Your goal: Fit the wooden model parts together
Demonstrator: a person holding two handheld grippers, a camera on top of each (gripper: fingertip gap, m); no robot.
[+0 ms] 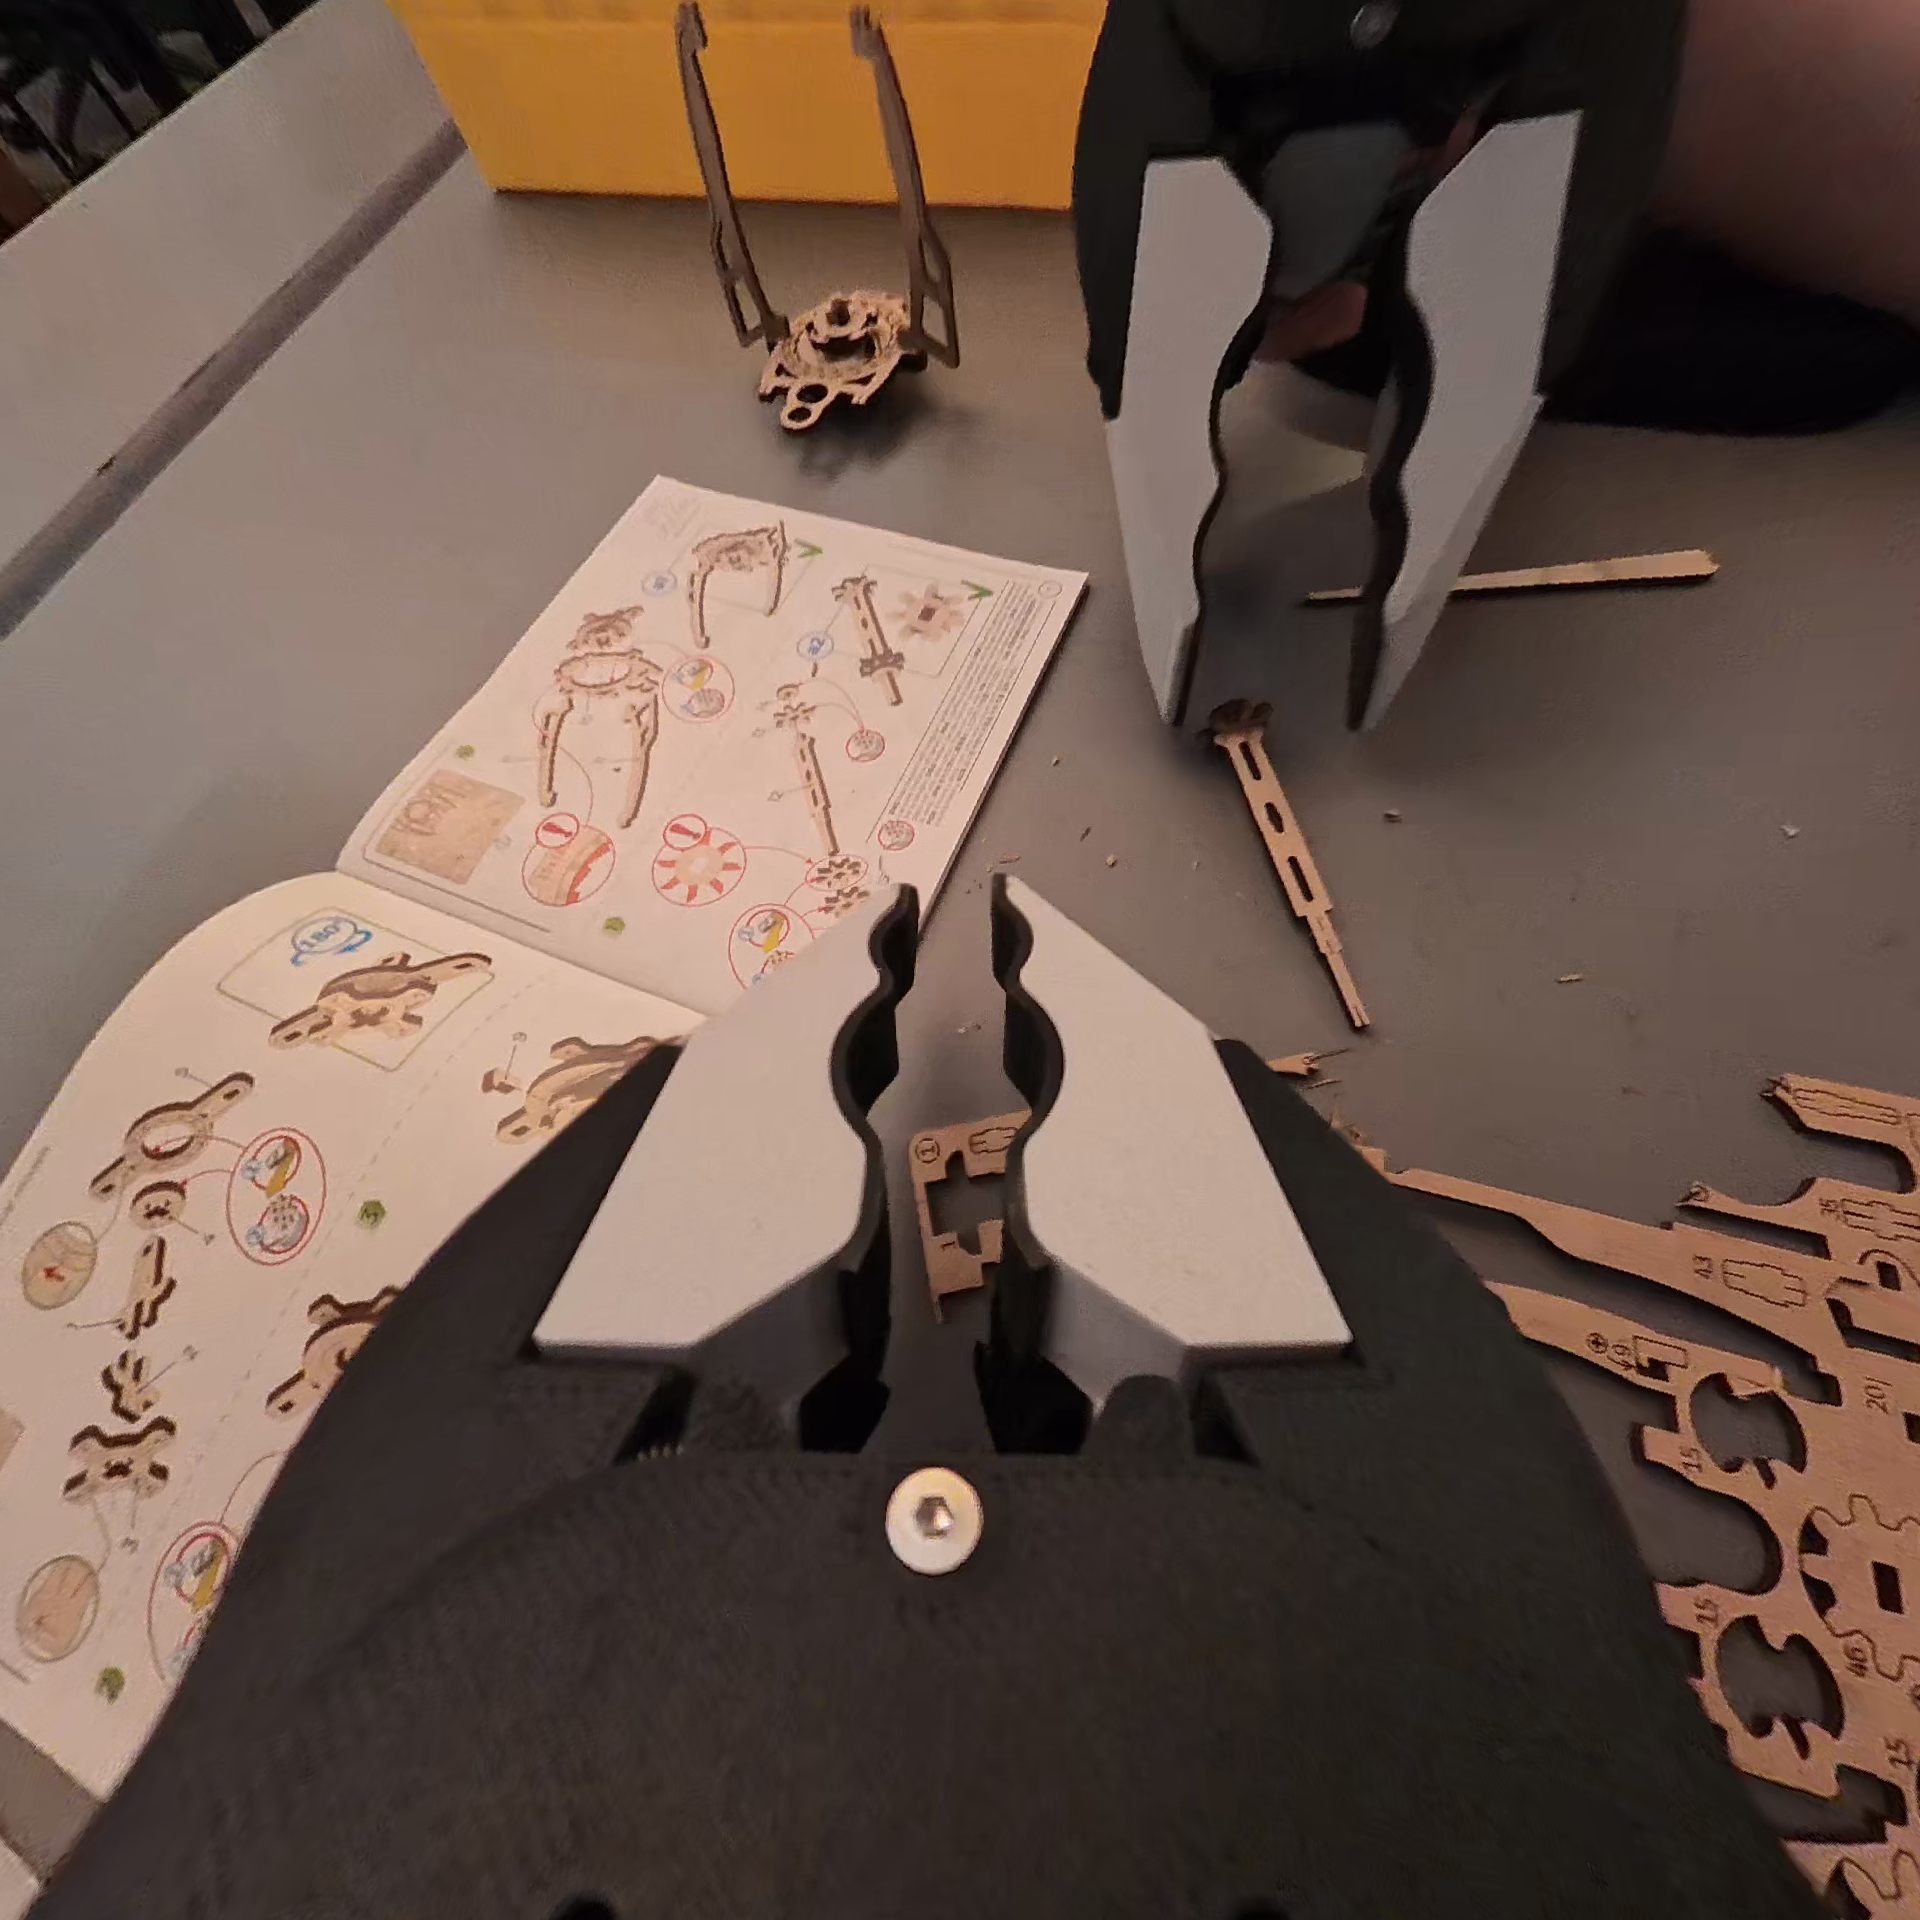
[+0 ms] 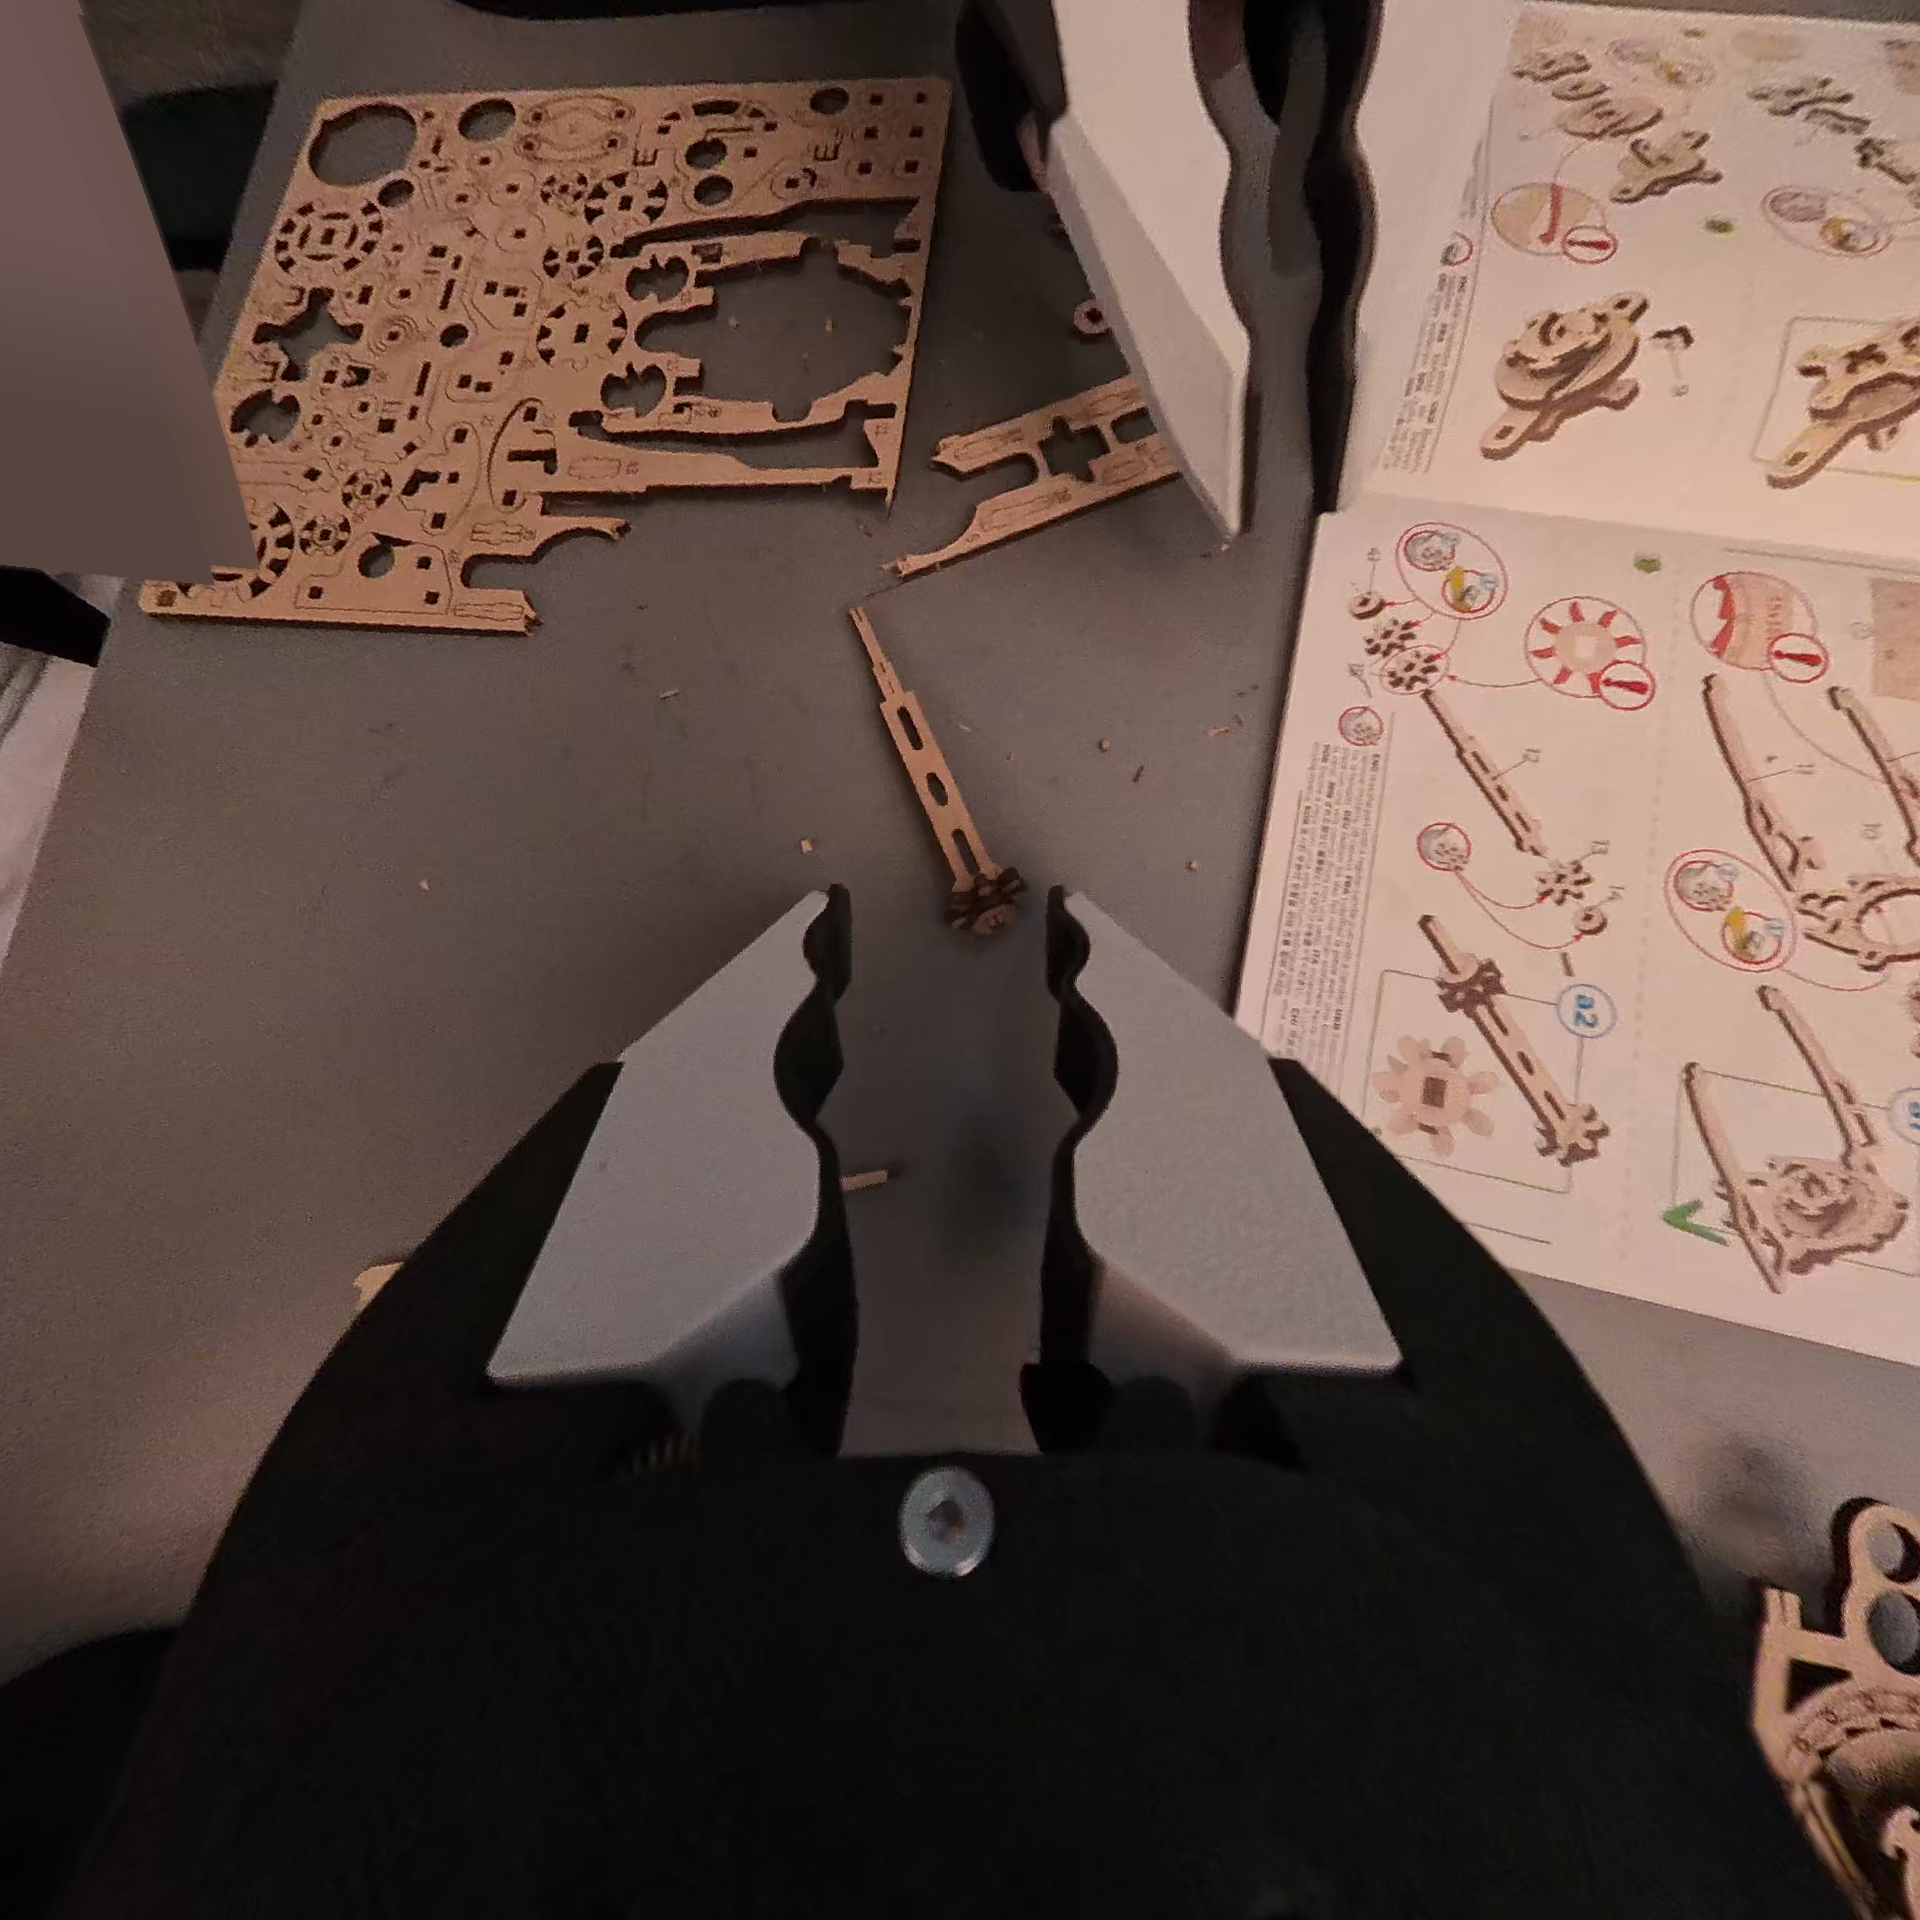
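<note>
A slotted wooden stick (image 2: pixel 925 758) with a small gear (image 2: pixel 982 909) on its near end lies on the grey table. My right gripper (image 2: pixel 945 899) is open and empty, low over the table, with the gear just beyond and between its tips. In the left wrist view the same stick (image 1: pixel 1294 862) runs from the right gripper (image 1: pixel 1270 717) toward me. My left gripper (image 1: pixel 954 894) is open a little and empty, above the booklet's edge. A partly built wooden model (image 1: pixel 831 343) with two upright arms stands at the back.
An open instruction booklet (image 1: pixel 665 748) lies left of the stick. A punched-out wooden sheet (image 2: pixel 520 343) and a broken sheet piece (image 2: pixel 1049 457) lie beyond it. Another thin stick (image 1: pixel 1558 571) lies behind the right gripper. A yellow box (image 1: pixel 748 94) stands at the back. The tips of one gripper are about 9 cm away from the tips of the other. About 15 cm separates my right fingertips from the partly built wooden model (image 1: pixel 831 343).
</note>
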